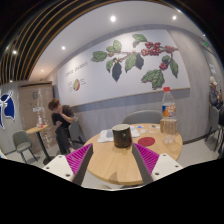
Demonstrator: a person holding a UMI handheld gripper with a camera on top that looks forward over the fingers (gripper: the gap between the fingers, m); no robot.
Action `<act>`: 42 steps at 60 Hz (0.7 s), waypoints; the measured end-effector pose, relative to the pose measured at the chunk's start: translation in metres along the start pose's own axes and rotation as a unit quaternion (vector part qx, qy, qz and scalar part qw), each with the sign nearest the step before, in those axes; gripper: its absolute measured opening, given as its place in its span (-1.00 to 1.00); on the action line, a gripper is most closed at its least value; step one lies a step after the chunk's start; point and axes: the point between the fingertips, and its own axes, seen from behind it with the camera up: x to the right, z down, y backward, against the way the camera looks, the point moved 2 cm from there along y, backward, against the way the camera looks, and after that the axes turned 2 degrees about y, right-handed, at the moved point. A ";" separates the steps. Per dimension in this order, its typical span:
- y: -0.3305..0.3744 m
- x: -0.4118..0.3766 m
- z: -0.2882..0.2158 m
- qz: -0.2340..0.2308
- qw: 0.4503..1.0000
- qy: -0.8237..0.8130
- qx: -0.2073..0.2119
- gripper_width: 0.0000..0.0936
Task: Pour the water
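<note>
A dark cup [121,136] stands on the round wooden table [112,165], just ahead of my fingers and in line with the gap between them. A clear plastic bottle [168,108] with an orange label and red cap stands on the table beyond my right finger. My gripper [112,160] is open and empty. Its magenta pads [80,159] sit wide apart, low over the table's near part, with bare wood between them.
A person [62,124] in dark clothes stands at the far left by another small table [38,129] and grey chairs [22,146]. A wall with a large leaf-and-fruit picture [135,58] is behind. Papers [143,131] lie on the table past the cup.
</note>
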 end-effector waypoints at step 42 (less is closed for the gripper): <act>-0.115 0.239 -0.054 0.182 0.981 0.071 0.017 0.79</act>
